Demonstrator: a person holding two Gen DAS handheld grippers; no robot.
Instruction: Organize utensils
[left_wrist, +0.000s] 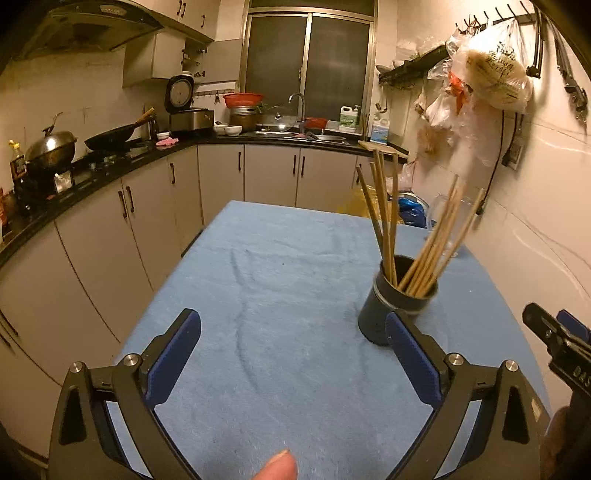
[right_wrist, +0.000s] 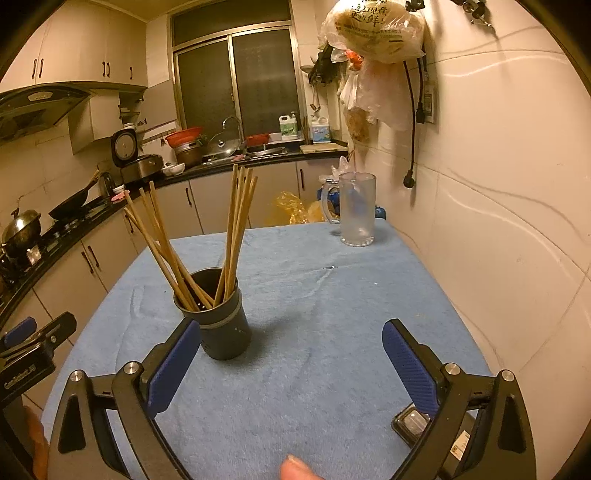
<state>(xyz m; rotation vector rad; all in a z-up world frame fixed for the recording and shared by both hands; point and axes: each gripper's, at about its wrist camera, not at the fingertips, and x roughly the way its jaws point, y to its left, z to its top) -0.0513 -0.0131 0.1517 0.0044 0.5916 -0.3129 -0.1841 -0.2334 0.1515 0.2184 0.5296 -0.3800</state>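
A dark cup (left_wrist: 395, 306) (right_wrist: 221, 317) stands on the blue cloth-covered table (left_wrist: 277, 295) (right_wrist: 332, 314) and holds several wooden chopsticks (left_wrist: 424, 236) (right_wrist: 207, 240) that lean apart in two bunches. My left gripper (left_wrist: 293, 328) is open and empty, low over the table, with the cup just beyond its right finger. My right gripper (right_wrist: 291, 338) is open and empty, with the cup just beyond its left finger. Each gripper shows at the edge of the other view, the right one (left_wrist: 554, 339) and the left one (right_wrist: 37, 339).
A clear glass mug (right_wrist: 356, 210) stands at the table's far right corner by the tiled wall. A small dark device (right_wrist: 412, 422) lies on the cloth near my right finger. Kitchen counters (left_wrist: 110, 166) with pots run along the left. Bags (left_wrist: 491, 70) hang on the right wall.
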